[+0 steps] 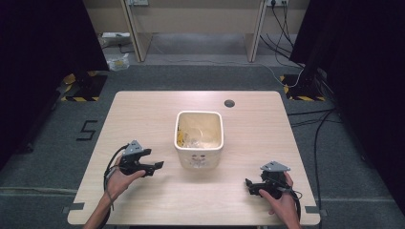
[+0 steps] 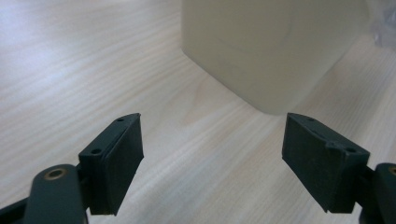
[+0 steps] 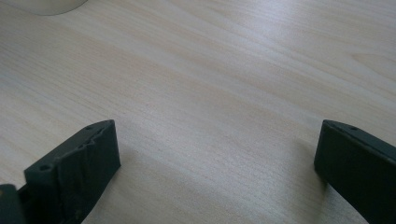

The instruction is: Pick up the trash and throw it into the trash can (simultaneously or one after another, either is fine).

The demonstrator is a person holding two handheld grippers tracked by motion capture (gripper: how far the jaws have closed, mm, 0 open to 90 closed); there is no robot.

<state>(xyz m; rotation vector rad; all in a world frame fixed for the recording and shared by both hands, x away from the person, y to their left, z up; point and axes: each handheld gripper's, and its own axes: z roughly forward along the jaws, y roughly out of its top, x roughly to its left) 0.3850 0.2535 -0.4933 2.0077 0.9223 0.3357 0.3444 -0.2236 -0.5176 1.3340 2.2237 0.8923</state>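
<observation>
At the centre of the scene stands the pale wooden surface [image 1: 143,114], set on a grey carpeted floor [image 1: 200,76] with dark curtains to either side; a small round hole [image 1: 229,103] sits in the surface near its far edge; on the middle of the surface stands a cream square bin [image 1: 199,157], upright, its mouth open to the high view, with crumpled clear wrapping and something yellow lying inside, too jumbled to tell apart; a faint printed mark shows on its near wall. To the near left of the bin, the left tongs [image 1: 158,166] are held in the person's left hand [image 1: 122,181], pointing toward the bin and stopping just short of its near left corner; in the left gripper view the left tongs [image 2: 212,149] stand wide apart with nothing between them, bare wood below and the bin [image 2: 271,46] close ahead. To the near right, well apart from the bin, the right tongs [image 1: 249,185] are held in the right hand [image 1: 282,202], low over the surface; in the right gripper view the right tongs [image 3: 217,163] also gape wide and empty over bare wood, the foot of the bin [image 3: 46,5] just at the upper left edge.
</observation>
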